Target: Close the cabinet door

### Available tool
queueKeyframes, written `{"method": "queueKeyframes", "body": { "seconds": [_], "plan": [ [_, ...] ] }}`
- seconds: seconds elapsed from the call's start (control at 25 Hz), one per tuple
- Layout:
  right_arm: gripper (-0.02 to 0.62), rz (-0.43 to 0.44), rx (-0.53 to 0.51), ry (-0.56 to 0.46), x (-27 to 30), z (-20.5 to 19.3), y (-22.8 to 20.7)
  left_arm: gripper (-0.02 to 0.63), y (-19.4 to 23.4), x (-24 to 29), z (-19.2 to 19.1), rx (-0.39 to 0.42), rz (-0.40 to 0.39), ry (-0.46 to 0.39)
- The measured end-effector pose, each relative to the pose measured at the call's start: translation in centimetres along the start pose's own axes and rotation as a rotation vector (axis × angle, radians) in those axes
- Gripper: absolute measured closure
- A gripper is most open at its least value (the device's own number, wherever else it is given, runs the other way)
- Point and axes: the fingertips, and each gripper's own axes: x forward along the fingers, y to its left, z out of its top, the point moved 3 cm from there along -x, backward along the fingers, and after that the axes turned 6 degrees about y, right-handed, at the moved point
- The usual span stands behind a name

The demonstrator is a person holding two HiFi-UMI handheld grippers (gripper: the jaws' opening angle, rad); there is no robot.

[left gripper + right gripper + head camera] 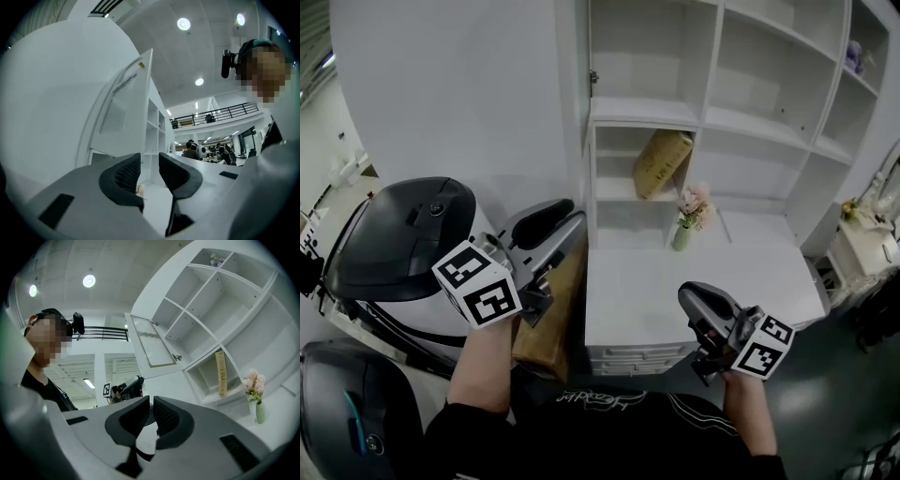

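Observation:
The white cabinet door (459,103) stands swung open at the left of the shelf unit (712,112), hinged along its upright (592,77). The left gripper view shows the door (126,108) edge-on, the right gripper view shows it (150,345) angled outward. My left gripper (567,217) sits near the door's lower edge, not touching it as far as I can tell. Its jaws (150,161) are open with nothing between them. My right gripper (694,295) hovers low over the counter's front, its jaws (151,401) shut and empty.
A brown box (661,161) leans in a lower shelf. A small vase of flowers (689,220) stands on the white counter (675,281), with drawers (628,358) below. A black-and-white machine (403,244) and a wooden board (553,319) crowd the left.

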Motion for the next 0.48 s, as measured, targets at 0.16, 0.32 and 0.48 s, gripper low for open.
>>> {"method": "queueKeyframes", "body": {
  "seconds": [0.16,0.32,0.48],
  "plan": [
    [0.541,0.005,-0.012,0.005,0.7,0.3,-0.1,0.476,0.2,-0.4,0.2,0.033,-0.013,0.013],
    [0.541,0.013,-0.023,0.014,1.4,0.5,0.2,0.457,0.4,-1.1,1.5,0.073,0.01,-0.013],
    [0.541,0.018,-0.038,0.019,1.9,0.7,0.6,0.451,1.4,-1.2,2.6,0.084,0.018,-0.029]
  ]
}}
